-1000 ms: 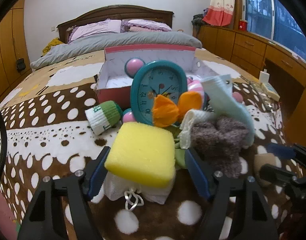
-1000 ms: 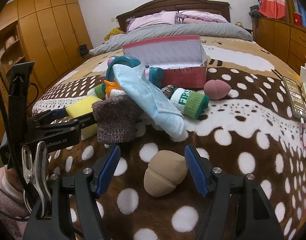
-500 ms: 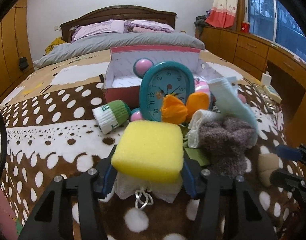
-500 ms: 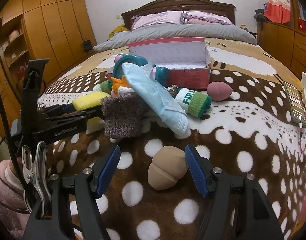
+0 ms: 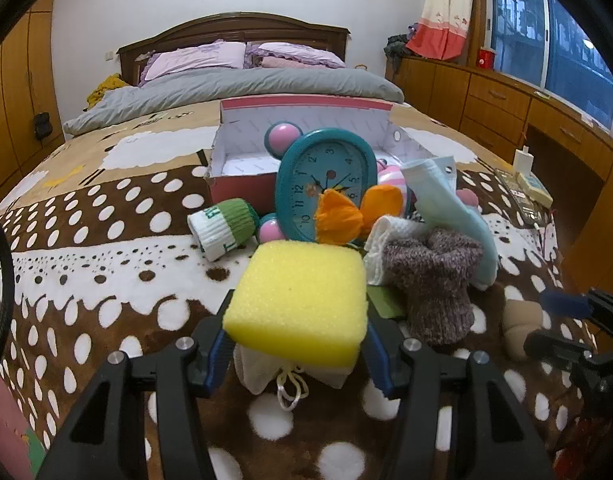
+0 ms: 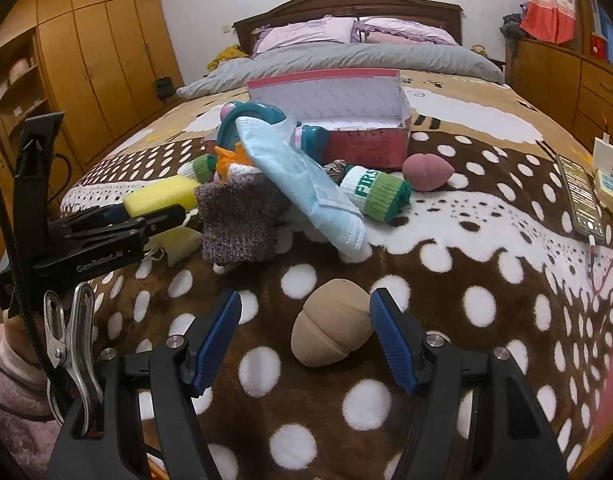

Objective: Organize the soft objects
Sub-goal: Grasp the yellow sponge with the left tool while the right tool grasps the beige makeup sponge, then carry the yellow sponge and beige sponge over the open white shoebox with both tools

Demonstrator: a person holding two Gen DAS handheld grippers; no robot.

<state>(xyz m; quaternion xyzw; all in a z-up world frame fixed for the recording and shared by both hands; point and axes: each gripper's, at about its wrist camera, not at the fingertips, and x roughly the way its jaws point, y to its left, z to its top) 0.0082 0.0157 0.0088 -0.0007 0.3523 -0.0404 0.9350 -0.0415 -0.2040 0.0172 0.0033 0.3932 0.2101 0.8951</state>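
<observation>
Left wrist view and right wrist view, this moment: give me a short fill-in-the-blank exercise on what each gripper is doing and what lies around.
1. The left gripper is closed on the ______ sponge.
2. The right gripper stands open around a ______ makeup sponge on the spotted blanket.
3. Behind the pile, the pink box stands with its lid ______.
4. The clock has a ______ frame.

Missing words: yellow; beige; open; teal
</observation>
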